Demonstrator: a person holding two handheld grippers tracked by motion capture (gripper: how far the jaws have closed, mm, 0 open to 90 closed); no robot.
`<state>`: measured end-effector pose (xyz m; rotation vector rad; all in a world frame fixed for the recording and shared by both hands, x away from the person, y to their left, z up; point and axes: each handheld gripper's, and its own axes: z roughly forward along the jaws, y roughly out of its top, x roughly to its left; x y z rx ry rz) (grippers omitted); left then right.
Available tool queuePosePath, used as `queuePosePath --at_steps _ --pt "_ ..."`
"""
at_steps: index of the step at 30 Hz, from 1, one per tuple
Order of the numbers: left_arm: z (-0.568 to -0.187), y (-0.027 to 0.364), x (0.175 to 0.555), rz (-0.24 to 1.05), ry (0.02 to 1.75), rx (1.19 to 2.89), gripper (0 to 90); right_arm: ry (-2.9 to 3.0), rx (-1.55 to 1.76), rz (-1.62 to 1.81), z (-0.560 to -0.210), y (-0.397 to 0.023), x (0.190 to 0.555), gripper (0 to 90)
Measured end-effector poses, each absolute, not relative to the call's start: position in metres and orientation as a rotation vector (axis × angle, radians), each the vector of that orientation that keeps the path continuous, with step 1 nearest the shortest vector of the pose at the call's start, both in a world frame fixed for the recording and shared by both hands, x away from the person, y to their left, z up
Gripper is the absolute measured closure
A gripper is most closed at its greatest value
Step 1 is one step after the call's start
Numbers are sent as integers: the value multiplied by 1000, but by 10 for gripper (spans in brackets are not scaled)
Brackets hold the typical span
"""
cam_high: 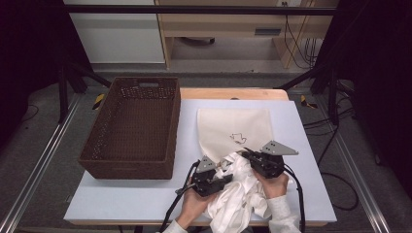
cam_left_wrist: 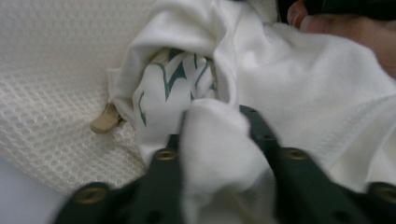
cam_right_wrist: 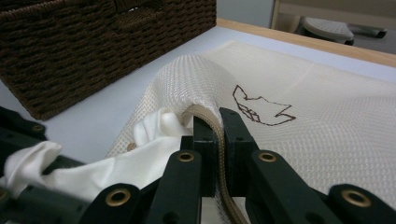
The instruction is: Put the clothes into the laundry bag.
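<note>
A cream mesh bag (cam_high: 233, 126) with a small brown emblem (cam_right_wrist: 264, 109) lies flat on the table. Its near edge is lifted, and my right gripper (cam_right_wrist: 215, 123) is shut on that brown-trimmed rim (cam_high: 245, 153). A crumpled white garment (cam_high: 238, 194) lies at the bag's mouth and spills toward the table's front edge. My left gripper (cam_left_wrist: 212, 121) is shut on a fold of the white garment (cam_left_wrist: 303, 93), close against the bag's mesh (cam_left_wrist: 56, 93). A green-printed part of the cloth (cam_left_wrist: 168, 84) shows just ahead of the jaws. In the high view, my left gripper (cam_high: 226, 178) sits left of the right one.
A dark brown wicker basket (cam_high: 126, 170) stands on the table's left side, close to the bag. The pale blue table top (cam_high: 145, 199) shows bare in front of the basket. A small beige tab (cam_left_wrist: 106, 121) sticks out at the bag's edge.
</note>
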<state>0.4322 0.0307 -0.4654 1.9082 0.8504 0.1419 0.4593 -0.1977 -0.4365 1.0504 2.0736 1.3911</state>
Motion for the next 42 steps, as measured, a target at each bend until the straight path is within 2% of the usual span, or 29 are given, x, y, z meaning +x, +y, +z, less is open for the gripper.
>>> queuePosePath --at_steps 1,10,13,15,17,20,22,23,24,25,27,30,34,36,37,38,39,41,42 --pt "-459 26 429 196 829 1943 821 2072 1054 1400 -437 -198 460 862" --pt "-429 3 429 303 731 1998 829 2060 1042 1471 -435 -200 459 865" --pt "-433 -6 436 338 721 2048 821 2054 1033 1483 -434 -200 458 864" --pt "-450 -13 450 374 729 2070 805 2045 1008 1494 -431 -200 456 864" --pt "-454 -9 458 328 762 2046 794 2044 991 1500 -428 -199 454 864" --pt "-455 -5 460 343 755 2046 776 2052 986 1495 -427 -198 452 863" --pt "-456 -3 458 398 751 2045 720 2056 985 1483 -428 -197 452 863" --pt "-455 0 456 419 758 2037 613 2060 979 1446 -429 -197 452 863" --pt "-455 2 455 426 767 2032 547 2062 979 1432 -429 -197 452 863" --pt "-454 5 454 435 784 2025 547 2062 979 1432 -429 -197 452 863" --pt "-449 18 448 407 808 2013 308 2055 998 1428 -431 -201 453 862" --pt "-449 30 441 375 801 1976 267 2052 1002 1422 -433 -203 454 862" --pt "-455 47 427 315 817 1948 284 2059 1004 1408 -435 -201 455 861" --pt "-461 46 426 275 834 1953 374 2069 1010 1406 -437 -200 456 861" --pt "-465 42 428 239 839 1964 374 2069 1008 1404 -437 -199 456 862" --pt "-469 38 430 215 847 1970 443 2072 1010 1403 -438 -199 457 862" --pt "-474 32 433 172 854 1973 580 2076 1013 1399 -438 -198 456 862" --pt "-470 26 430 219 834 1994 731 2078 1012 1401 -440 -197 457 862" --pt "-470 26 430 219 834 1994 765 2077 1018 1404 -440 -197 457 862"
